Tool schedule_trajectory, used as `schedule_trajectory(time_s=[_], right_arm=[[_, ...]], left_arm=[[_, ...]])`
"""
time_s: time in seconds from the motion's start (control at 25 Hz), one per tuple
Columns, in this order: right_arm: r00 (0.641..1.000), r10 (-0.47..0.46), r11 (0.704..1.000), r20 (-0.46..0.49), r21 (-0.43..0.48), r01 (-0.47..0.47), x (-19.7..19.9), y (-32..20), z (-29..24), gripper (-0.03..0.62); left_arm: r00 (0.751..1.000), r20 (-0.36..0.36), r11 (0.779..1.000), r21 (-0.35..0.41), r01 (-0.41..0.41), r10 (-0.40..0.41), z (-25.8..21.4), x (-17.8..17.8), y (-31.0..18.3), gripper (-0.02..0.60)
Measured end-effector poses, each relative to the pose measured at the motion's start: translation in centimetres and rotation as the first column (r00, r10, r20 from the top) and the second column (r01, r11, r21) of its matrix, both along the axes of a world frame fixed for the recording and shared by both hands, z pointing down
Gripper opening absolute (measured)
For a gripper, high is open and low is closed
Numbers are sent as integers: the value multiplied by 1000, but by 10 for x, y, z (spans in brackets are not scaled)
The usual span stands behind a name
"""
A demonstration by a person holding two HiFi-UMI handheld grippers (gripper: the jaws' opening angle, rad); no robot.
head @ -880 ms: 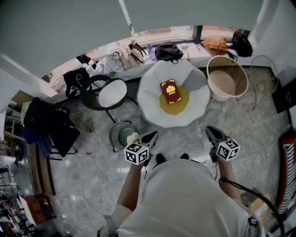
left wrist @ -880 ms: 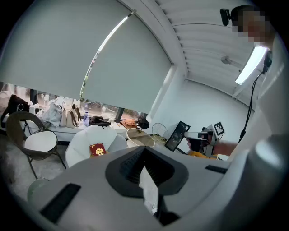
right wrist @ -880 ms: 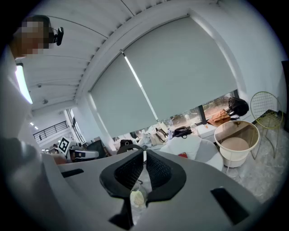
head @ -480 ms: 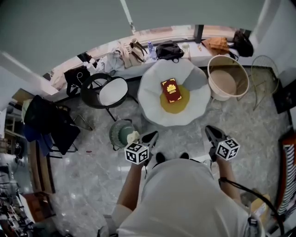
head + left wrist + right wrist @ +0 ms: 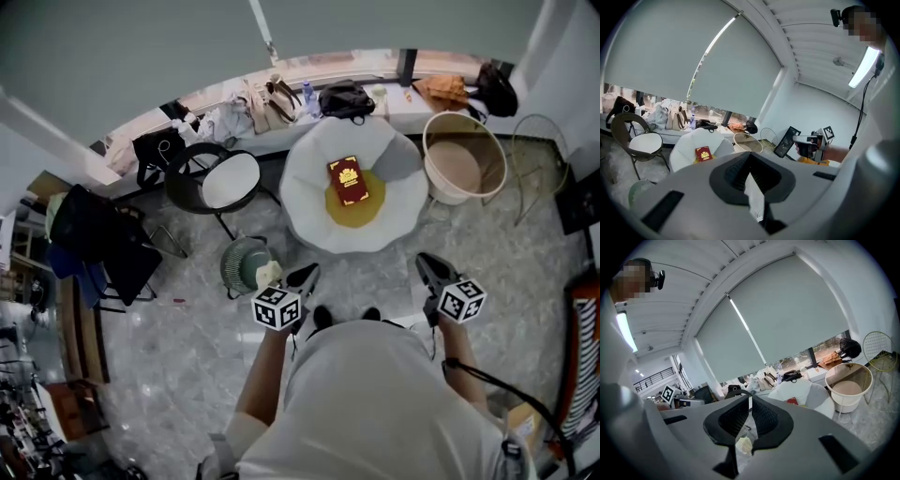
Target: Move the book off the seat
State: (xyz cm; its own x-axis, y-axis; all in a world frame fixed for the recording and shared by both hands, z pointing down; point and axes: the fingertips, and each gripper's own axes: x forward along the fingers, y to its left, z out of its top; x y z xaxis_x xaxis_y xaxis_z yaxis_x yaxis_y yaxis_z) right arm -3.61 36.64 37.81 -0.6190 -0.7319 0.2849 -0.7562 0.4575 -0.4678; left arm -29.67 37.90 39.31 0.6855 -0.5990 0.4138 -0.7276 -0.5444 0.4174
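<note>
A red book (image 5: 347,180) with a gold emblem lies on the yellow cushion of a white petal-shaped seat (image 5: 309,220). It also shows in the left gripper view as the book (image 5: 703,153) and, partly hidden, in the right gripper view as the book (image 5: 791,401). My left gripper (image 5: 306,277) and right gripper (image 5: 427,267) hang near my waist, well short of the seat, one to each side. Both are shut with nothing between the jaws. The left gripper (image 5: 749,155) and right gripper (image 5: 750,400) each point roughly toward the seat.
A black chair with a white round pad (image 5: 228,185) stands left of the seat and a beige tub (image 5: 462,161) right of it. A small green fan (image 5: 246,267) sits on the floor near my left gripper. Bags crowd the window ledge (image 5: 342,98). A wire basket (image 5: 536,141) is at far right.
The head view has shifted very slightly; both grippers and the book stay where they were.
</note>
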Motion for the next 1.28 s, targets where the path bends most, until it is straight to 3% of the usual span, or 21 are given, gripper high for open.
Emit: schedule_trajectory(time_s=[0.8, 1.28], right_arm=[[997, -75, 996, -15, -50, 74, 65, 7, 19, 49], [998, -63, 994, -10, -92, 62, 79, 1, 30, 49]], left_arm=[[998, 13, 998, -17, 65, -65, 15, 59, 15, 2], [999, 26, 998, -41, 47, -46, 21, 72, 2, 2]])
